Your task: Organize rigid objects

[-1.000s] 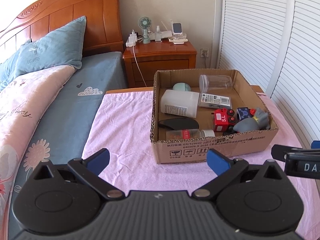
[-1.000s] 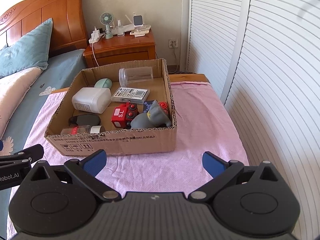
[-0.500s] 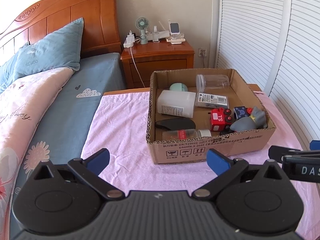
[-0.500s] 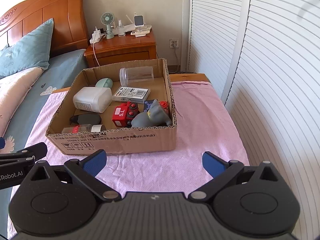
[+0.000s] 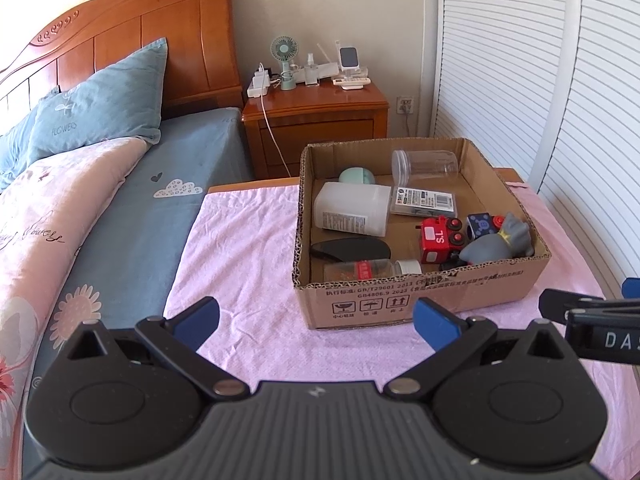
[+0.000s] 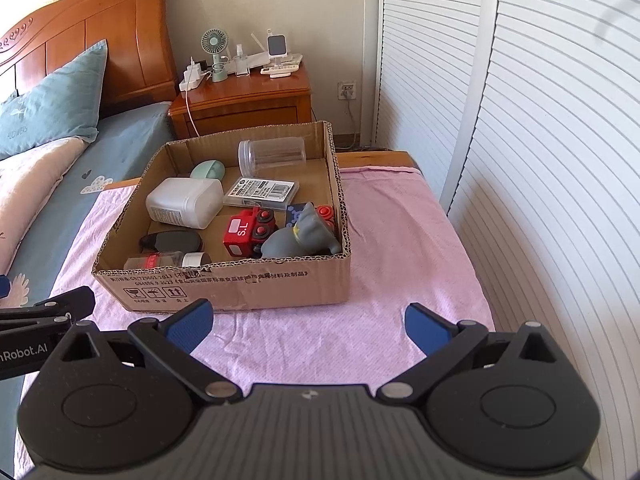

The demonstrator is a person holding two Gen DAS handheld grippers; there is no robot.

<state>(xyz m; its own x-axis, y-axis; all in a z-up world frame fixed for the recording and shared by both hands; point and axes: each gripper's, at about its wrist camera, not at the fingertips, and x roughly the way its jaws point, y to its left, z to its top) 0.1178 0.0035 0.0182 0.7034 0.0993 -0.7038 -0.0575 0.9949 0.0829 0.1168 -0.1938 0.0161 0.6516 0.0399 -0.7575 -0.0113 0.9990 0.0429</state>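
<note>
Cardboard box [image 5: 424, 300] sits on the pink cloth [image 5: 248, 256], holding one white jar [image 5: 352, 210], one clear jar [image 5: 426, 163], one red toy train [image 5: 438, 238], one grey figurine [image 5: 496, 242] and one small spice bottle [image 5: 372, 270]. Left gripper [image 5: 316, 318] and right gripper [image 6: 306, 320] hover before it, both spread wide and empty.

One cardboard box [image 6: 240, 280] holds two toy trains [image 6: 250, 232], one gray toy animal [image 6: 304, 236], two clear jars [image 6: 272, 154], one white bottle [image 6: 184, 202] and one flat pack [image 6: 262, 192].
</note>
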